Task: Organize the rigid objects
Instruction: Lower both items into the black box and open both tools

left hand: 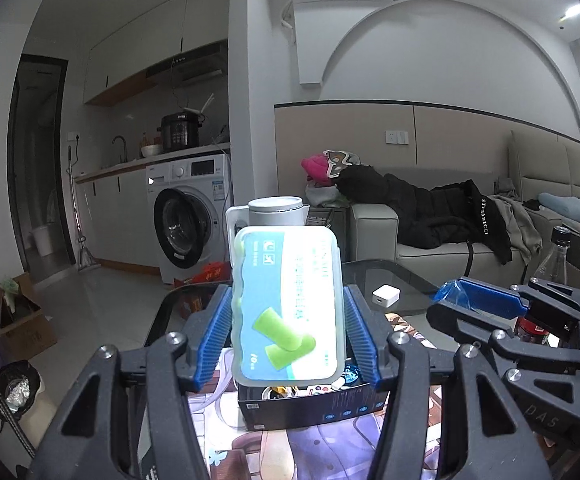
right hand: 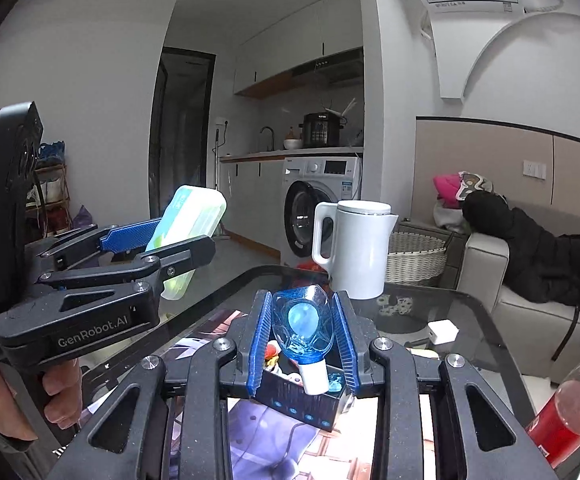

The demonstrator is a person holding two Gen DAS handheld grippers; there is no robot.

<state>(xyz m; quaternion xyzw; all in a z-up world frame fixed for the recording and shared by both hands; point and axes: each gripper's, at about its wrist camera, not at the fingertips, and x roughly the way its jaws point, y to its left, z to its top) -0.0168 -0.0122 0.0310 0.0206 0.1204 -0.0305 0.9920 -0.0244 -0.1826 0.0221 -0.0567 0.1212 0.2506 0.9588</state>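
left gripper (left hand: 288,340) grasps earplug case (left hand: 288,304) | right gripper (right hand: 304,344) grasps blue bottle (right hand: 304,326) | open black box (left hand: 310,404) at 6 o'clock below both

**Two wrist views, side by side over the glass table**

My left wrist camera sits just behind the left gripper (left hand: 286,336), looking forward and slightly down along its fingers, so the earplug case (left hand: 290,308) between them fills the centre, very near. Beyond lie the table (left hand: 394,276), washer (left hand: 188,232) and sofa (left hand: 374,224).

My right wrist camera looks the same way from behind the right gripper (right hand: 304,340), with the blue bottle (right hand: 302,330) close up.

Each view catches the other gripper at its edge. Both share the black box (left hand: 310,404) below the fingers, the white jug (right hand: 354,248), the washer, kitchen counter and sofa.
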